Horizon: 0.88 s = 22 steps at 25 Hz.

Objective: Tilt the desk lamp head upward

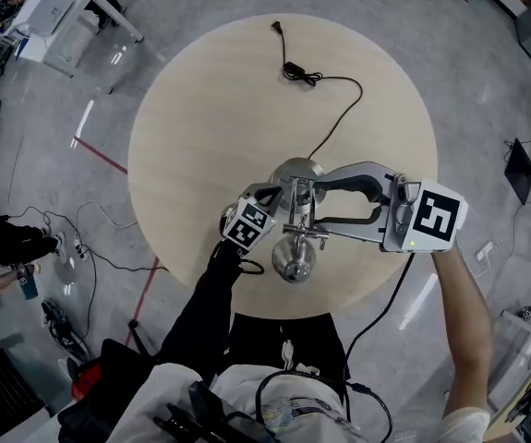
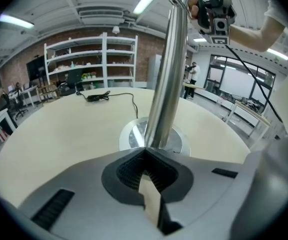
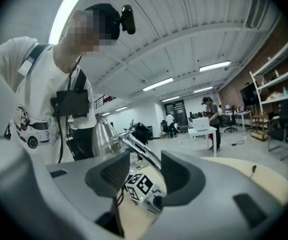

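A chrome desk lamp stands on the round wooden table (image 1: 200,118). Its round base (image 1: 300,168) sits mid-table, and its head (image 1: 293,258) hangs toward the near edge. In the left gripper view the pole (image 2: 166,74) rises from the base (image 2: 131,134) just beyond my left gripper (image 2: 145,151). That gripper's tips meet, with nothing visible between them. My right gripper (image 1: 319,205) reaches in from the right and stands open. In the right gripper view the thin lamp arm (image 3: 139,153) runs through the wide gap of that gripper (image 3: 145,171), touching neither pad. The lamp head (image 3: 101,136) lies beyond.
The lamp's black cord (image 1: 339,109) snakes across the far half of the table to a plug (image 1: 277,28). A red tape line (image 1: 99,155) and loose cables (image 1: 90,238) lie on the floor to the left. The person stands at the table's near edge.
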Each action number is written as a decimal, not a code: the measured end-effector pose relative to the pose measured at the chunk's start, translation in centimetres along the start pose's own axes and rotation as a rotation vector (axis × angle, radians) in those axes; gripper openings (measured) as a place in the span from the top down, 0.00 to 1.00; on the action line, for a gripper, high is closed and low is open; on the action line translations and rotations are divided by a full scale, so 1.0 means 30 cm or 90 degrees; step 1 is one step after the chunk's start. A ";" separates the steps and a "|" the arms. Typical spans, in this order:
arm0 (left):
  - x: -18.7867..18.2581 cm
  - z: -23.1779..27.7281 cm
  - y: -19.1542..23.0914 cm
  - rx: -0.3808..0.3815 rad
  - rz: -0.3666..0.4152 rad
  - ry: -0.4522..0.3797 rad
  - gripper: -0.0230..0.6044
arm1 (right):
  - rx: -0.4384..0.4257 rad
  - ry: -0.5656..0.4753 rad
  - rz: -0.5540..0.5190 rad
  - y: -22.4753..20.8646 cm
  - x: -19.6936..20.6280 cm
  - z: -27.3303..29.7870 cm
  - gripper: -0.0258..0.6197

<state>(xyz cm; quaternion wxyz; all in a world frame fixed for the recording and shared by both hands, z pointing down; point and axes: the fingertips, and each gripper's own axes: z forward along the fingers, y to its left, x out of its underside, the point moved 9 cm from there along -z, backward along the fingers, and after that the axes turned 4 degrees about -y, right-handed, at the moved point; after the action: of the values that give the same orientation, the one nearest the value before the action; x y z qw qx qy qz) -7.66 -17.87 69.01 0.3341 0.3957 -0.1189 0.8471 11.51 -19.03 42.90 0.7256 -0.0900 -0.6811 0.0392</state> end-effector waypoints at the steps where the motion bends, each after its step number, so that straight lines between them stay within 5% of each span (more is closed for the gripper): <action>1: -0.001 -0.020 0.009 -0.015 -0.011 -0.014 0.98 | 0.009 0.005 -0.004 0.002 -0.003 -0.008 0.69; 5: -0.029 -0.129 0.033 -0.070 -0.046 -0.070 0.98 | 0.095 -0.020 0.005 0.008 0.010 -0.099 0.69; 11: -0.111 -0.388 0.026 -0.138 -0.077 -0.188 0.98 | 0.352 -0.061 -0.025 0.156 -0.006 -0.169 0.69; 17: -0.279 -0.668 -0.035 -0.183 -0.076 -0.302 0.98 | 0.529 -0.076 -0.060 0.372 -0.078 -0.131 0.90; 22: -0.391 -0.851 -0.089 -0.194 -0.079 -0.376 0.98 | 0.641 -0.122 -0.061 0.510 -0.190 -0.141 0.95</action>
<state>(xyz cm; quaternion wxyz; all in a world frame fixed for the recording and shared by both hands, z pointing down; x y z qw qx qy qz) -15.55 -9.52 43.24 0.3913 0.5762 -0.3113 0.6465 16.34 -5.36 34.26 0.6142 0.3060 -0.6446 0.3369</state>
